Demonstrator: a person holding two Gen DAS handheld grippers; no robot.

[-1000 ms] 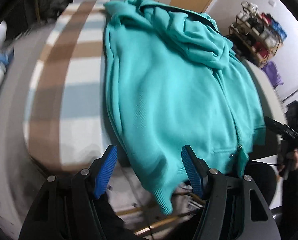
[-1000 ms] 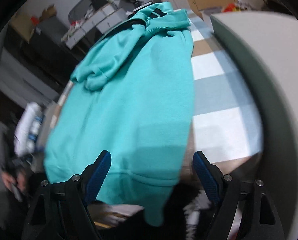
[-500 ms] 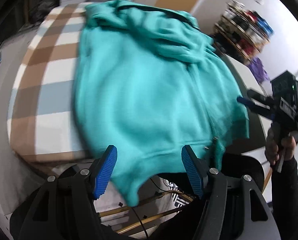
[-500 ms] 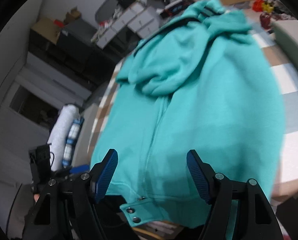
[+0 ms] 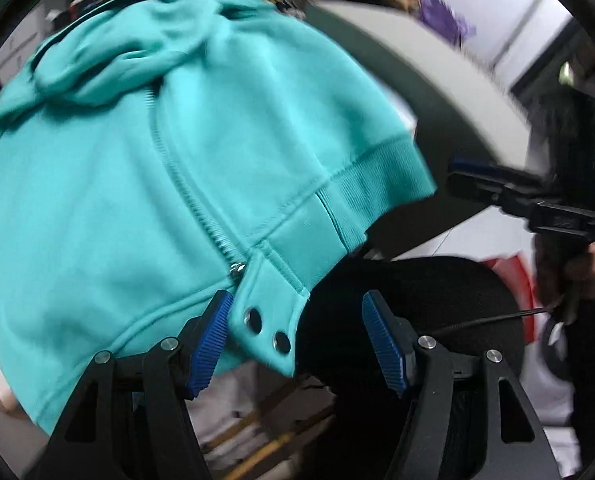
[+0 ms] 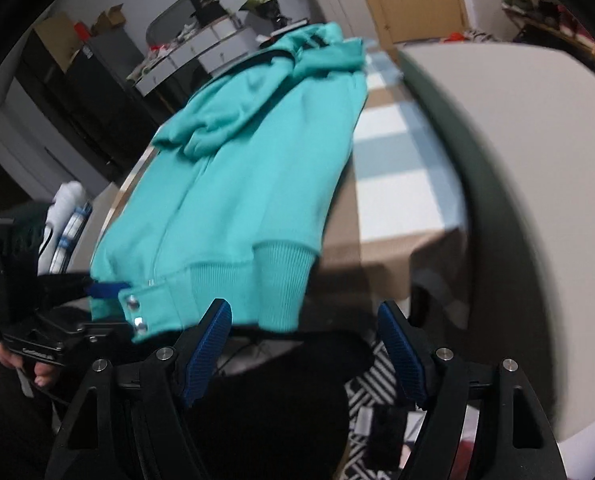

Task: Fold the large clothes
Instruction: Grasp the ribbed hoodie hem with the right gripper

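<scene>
Left tongs (image 5: 297, 340) were wide open, empty, straddling the snap tab (image 5: 267, 328) of the teal hoodie (image 5: 137, 168), which lay zipped across the checked worktop (image 6: 393, 184), hem overhanging the near edge. Best bet: bite into the ribbed hem (image 6: 257, 276), not the tab. Right tongs (image 6: 303, 344) gaped empty just below it. Clutter stood far left; nothing blocked.

The hoodie (image 5: 145, 168) is hanging its ribbed hem over the near edge of the checked table (image 6: 393, 184), blocking that edge — the snap tab is lying right between the wide-open left gripper (image 5: 297, 344) fingers. The right gripper (image 6: 305, 352), jaws apart, is facing open air below the hem — the table's right half is lying bare.
</scene>
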